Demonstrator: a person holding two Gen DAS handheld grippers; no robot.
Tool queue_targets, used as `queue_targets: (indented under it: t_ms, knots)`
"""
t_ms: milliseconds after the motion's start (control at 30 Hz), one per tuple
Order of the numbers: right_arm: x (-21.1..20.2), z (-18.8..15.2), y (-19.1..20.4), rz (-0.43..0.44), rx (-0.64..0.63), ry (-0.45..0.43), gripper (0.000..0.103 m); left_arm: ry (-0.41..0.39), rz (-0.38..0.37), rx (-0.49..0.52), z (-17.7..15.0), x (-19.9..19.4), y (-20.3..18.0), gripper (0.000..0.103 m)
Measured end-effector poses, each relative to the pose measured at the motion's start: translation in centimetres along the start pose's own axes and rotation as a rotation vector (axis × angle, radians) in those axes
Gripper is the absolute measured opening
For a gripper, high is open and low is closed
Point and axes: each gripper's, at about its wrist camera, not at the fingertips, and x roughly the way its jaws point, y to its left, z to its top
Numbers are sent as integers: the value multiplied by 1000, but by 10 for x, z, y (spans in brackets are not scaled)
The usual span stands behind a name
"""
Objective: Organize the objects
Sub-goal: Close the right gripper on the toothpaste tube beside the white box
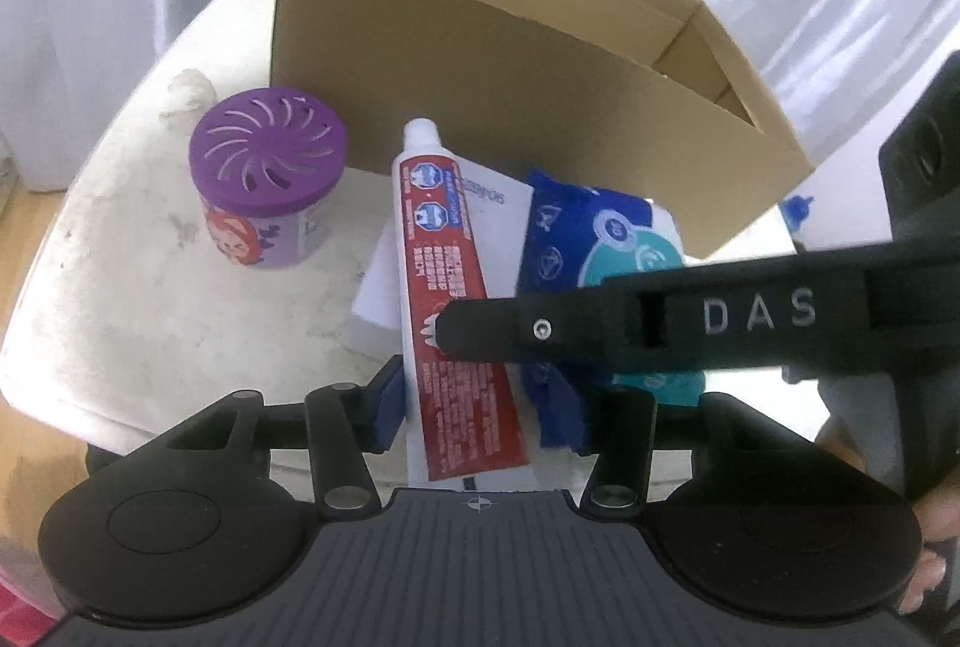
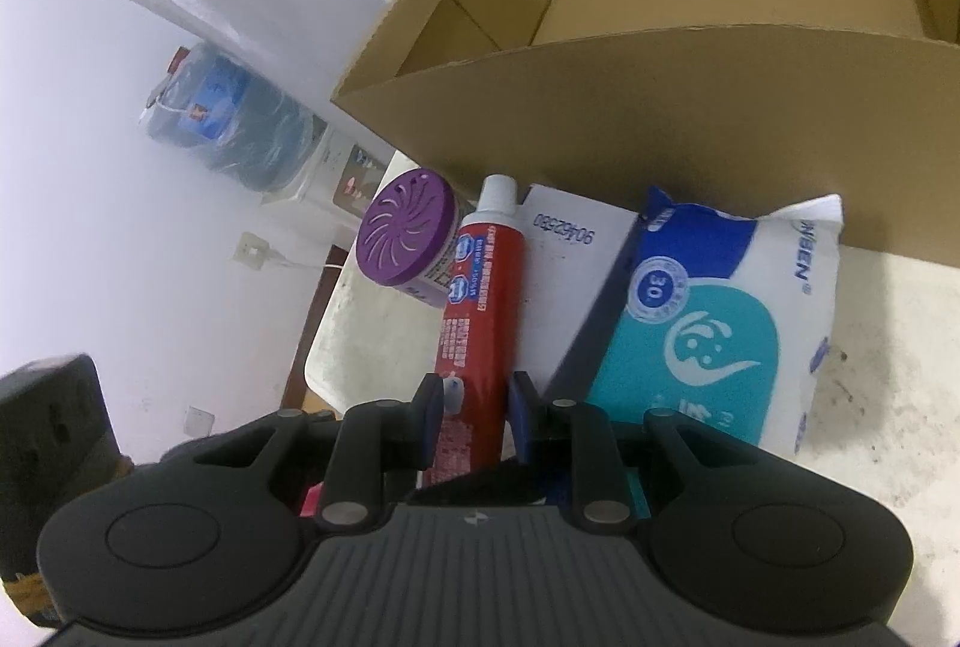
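While the red toothpaste tube with a white cap lies lengthwise across a flat white carton on the scuffed white table, the right gripper has its two blue-padded fingers set on either side of the tube's lower half, closed against it. Seen from the left wrist, that same gripper reaches in from the right, its black finger lying over the tube. The left gripper is spread wide, the tube's crimped end lying between its blue pads without touching them. Just beside the tube on the right lies a blue, white and teal soft pack of tissues. A purple-lidded round air freshener pot stands upright to the left, apart from the tube. Behind all of them stands an open brown cardboard box.
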Motion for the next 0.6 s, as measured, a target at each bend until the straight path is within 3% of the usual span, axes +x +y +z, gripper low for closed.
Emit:
queue_targets:
  t_ms: [200, 333, 600]
  knots:
    - [-5, -1, -4, 34, 18, 2, 28, -21, 30, 46, -3, -9, -9, 45]
    - [-2, -1, -8, 41, 24, 7, 28, -6, 102, 63, -4, -4, -15, 40]
    - [-17, -3, -10, 101, 50, -30, 28, -67, 153, 127, -7, -16, -35, 40]
